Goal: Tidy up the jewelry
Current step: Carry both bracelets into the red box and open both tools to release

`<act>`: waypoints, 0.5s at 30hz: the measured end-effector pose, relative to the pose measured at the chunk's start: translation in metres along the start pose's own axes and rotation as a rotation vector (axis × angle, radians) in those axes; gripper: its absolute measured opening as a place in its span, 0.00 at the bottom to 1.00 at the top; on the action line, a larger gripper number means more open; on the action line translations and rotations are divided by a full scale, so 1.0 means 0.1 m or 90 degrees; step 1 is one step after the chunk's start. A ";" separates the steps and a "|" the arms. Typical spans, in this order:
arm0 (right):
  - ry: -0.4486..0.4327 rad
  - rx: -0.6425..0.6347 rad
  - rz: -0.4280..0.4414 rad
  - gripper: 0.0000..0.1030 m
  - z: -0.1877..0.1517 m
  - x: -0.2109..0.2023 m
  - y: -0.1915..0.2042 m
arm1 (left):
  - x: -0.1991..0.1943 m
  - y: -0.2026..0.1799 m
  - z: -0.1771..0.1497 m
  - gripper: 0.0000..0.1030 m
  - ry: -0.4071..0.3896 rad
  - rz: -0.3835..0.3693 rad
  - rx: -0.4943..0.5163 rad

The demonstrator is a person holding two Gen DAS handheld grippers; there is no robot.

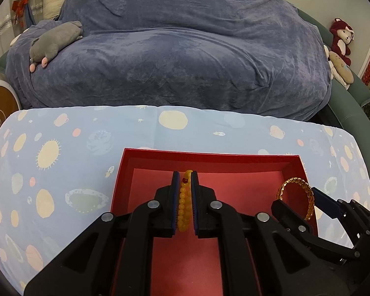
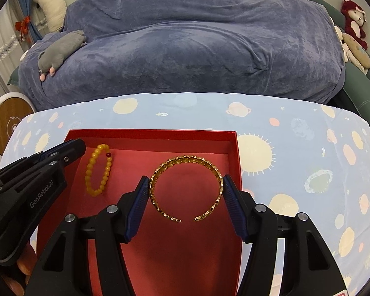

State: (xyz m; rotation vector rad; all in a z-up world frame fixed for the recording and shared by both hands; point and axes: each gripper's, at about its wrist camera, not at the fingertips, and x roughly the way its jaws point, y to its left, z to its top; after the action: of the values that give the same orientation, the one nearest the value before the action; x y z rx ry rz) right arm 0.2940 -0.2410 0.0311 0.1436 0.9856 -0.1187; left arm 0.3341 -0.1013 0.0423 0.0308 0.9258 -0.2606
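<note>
A table draped in a thin pale-blue cloth (image 1: 160, 128) printed with cream suns, pink planets and small rockets stands in front of a large rounded mass under a wrinkled blue velvety cover (image 1: 175, 49). On the cloth sits one shallow rectangular red box (image 2: 231, 153), its card walls bright red and its floor a duller matte pink-red. Both grippers reach over this box, and both pieces of jewelry are inside its outline. The right gripper (image 2: 186, 181) is spread wide, its two ribbed blue pads pressing the outer sides of one gold cuff bangle (image 2: 185, 159), so it grips the bangle across its width; the bangle is an open ring of small faceted links, its gap facing the camera, and in the left wrist view it stands upright near the right wall of the box. The left gripper (image 1: 185, 180) is nearly closed, clamped edge-on around one yellow bead bracelet (image 1: 183, 202), which runs lengthwise between the pads with its far end poking past the tips. That bracelet is a loop of smooth, glossy round beads, all amber-yellow except one dark red bead (image 2: 108, 155). Whether either piece touches the box floor cannot be told. Four plush toys sit around the cover: a grey one (image 1: 54, 40) lying on it at left, a cream one (image 2: 49, 2) behind, and a dark red one (image 2: 355, 21) above a beige one (image 2: 356, 49) at right.
</note>
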 end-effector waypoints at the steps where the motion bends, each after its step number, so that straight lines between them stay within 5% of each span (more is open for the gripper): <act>1: -0.001 0.000 -0.001 0.57 0.00 0.00 0.00 | 0.00 0.01 0.00 0.14 0.000 0.000 -0.002; 3: -0.006 -0.001 -0.004 0.57 -0.01 -0.03 0.00 | -0.03 0.00 -0.01 0.22 -0.003 0.006 -0.006; 15: -0.024 -0.011 -0.002 0.57 -0.03 -0.33 0.04 | -0.28 0.01 -0.03 0.22 -0.018 0.005 -0.001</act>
State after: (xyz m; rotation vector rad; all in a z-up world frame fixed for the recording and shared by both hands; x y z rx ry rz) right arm 0.2740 -0.2349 0.0571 0.1243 0.9490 -0.1156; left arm 0.3163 -0.0938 0.0626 0.0289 0.8984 -0.2518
